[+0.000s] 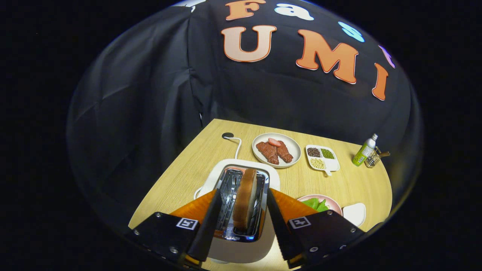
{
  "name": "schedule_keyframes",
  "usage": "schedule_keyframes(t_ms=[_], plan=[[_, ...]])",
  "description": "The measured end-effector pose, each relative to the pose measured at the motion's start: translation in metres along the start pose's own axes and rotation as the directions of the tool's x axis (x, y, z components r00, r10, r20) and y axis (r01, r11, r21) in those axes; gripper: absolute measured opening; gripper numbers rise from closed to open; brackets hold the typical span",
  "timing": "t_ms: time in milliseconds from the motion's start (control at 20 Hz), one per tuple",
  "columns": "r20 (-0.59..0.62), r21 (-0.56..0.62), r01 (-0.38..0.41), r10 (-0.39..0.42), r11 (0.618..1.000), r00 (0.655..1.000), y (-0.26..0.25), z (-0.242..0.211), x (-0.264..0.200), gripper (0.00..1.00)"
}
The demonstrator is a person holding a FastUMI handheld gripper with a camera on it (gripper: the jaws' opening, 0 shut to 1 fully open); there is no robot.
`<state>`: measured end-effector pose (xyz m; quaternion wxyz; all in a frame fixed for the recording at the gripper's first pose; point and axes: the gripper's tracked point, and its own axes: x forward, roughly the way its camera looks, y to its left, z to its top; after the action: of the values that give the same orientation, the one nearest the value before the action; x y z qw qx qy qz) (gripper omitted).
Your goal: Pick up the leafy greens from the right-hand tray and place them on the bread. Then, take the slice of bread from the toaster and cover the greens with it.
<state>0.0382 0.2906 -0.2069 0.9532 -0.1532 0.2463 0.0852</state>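
While the fingers [241,216] hang spread apart above the white toaster [241,188], neither one touches the bread slice [245,203] that stands on edge in the toaster's slot. The slice sits between the two fingers, its crust upward, with a clear gap on each side. The toaster's lower body is cut off beneath the fingers and its slot interior is partly masked by the slice and the left finger. The fingers point downward and forward over the slot, level with each other.

Just right of the right finger, a pink plate [331,201] carries leafy greens [315,204]; the finger hides the plate's near-left portion, so whether bread lies under the greens cannot be made out. A white dish [354,213] beside that plate is cut short, and its contents cannot be determined.

Beyond the toaster, on the wooden counter [188,169], a round plate [293,146] holds two brown meat pieces [274,151] with a pinkish slice [274,142] on top. To its right stands a divided white tray [333,163] with three compartments of small grains: dark, green and pale. Further right are a green bottle [364,151] and a small wire holder [372,159], touching or nearly so; the holder's contents are too small to identify. A white cord [236,145] runs from a dark round fitting [227,135] in the counter toward the toaster.
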Motion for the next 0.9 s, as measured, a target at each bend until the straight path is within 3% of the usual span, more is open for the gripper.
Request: schedule_keyframes(t_ms=[200,300,600,900], plan=[[-0.038,0.001,0.016,-0.016,1.000,0.999,0.000,-0.007,0.004,0.28],[-0.043,0.017,0.019,-0.018,1.000,0.999,-0.002,-0.007,0.004,0.16],[-0.038,0.074,0.036,-0.034,0.997,0.999,-0.014,0.000,-0.006,0.07],[0.005,0.128,0.031,-0.032,0.991,0.999,-0.027,0.022,-0.029,0.06]])
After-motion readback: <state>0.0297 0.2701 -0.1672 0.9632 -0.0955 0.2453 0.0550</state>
